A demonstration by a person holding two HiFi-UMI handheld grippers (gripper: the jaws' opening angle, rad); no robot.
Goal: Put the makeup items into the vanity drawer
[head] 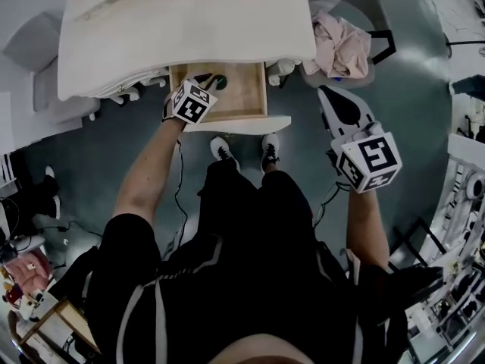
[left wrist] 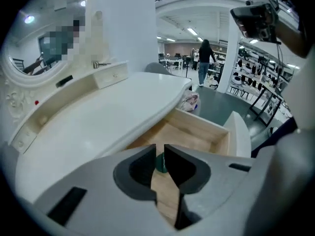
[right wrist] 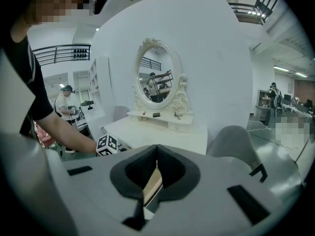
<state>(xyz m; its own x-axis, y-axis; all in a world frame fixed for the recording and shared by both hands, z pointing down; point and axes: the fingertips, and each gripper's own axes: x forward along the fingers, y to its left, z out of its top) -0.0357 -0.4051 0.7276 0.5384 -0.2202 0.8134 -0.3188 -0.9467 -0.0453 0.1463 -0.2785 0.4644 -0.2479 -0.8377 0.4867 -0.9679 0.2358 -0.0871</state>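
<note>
My left gripper (left wrist: 160, 150) is over the open drawer (head: 246, 89). As far as I can judge, its jaws are clenched on a small green makeup item (left wrist: 160, 164), which fills the narrow gap at their tips. In the head view the item lies at 2 o'clock from my marker cube, toward the back of the drawer, just under the edge of the tabletop (head: 189, 21). I cannot tell its long axis. Since it is already above the wooden bottom, the next move probably needs only lowering and letting go. My right gripper (right wrist: 157, 151), its jaws closed on nothing, is well apart at 4 o'clock from the drawer.
</note>
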